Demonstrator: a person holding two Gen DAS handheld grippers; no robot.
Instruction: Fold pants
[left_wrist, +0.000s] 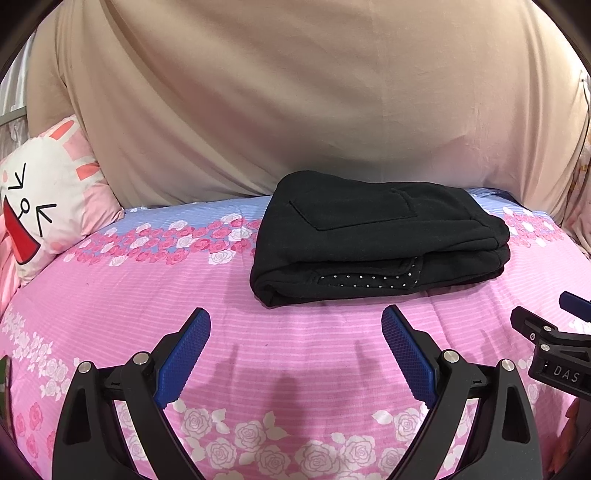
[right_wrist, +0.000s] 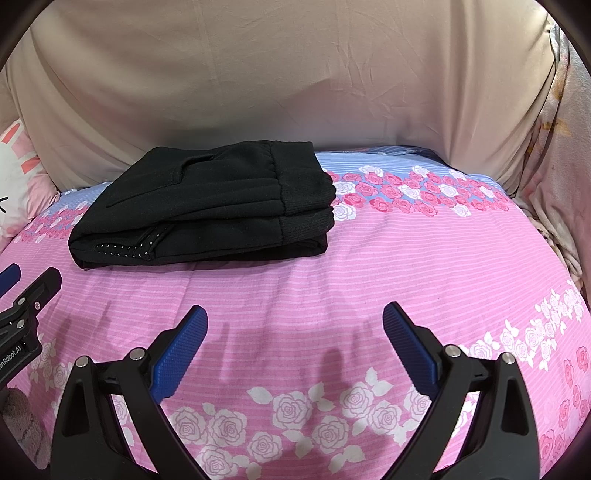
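Evidently done: black fleece pants (left_wrist: 376, 236) are lying folded in a compact stack on the pink rose-print bedsheet (left_wrist: 295, 350), near the beige draped backdrop (left_wrist: 295, 92). Left gripper (left_wrist: 295, 325) and right gripper (right_wrist: 294, 323) are hovering spread wide, holding nothing. Risk: a finger snagging the stack's near edge, dragging layers apart.

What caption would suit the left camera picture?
Folded black pants lie on a pink flowered bedsheet, beyond the open, empty left gripper.
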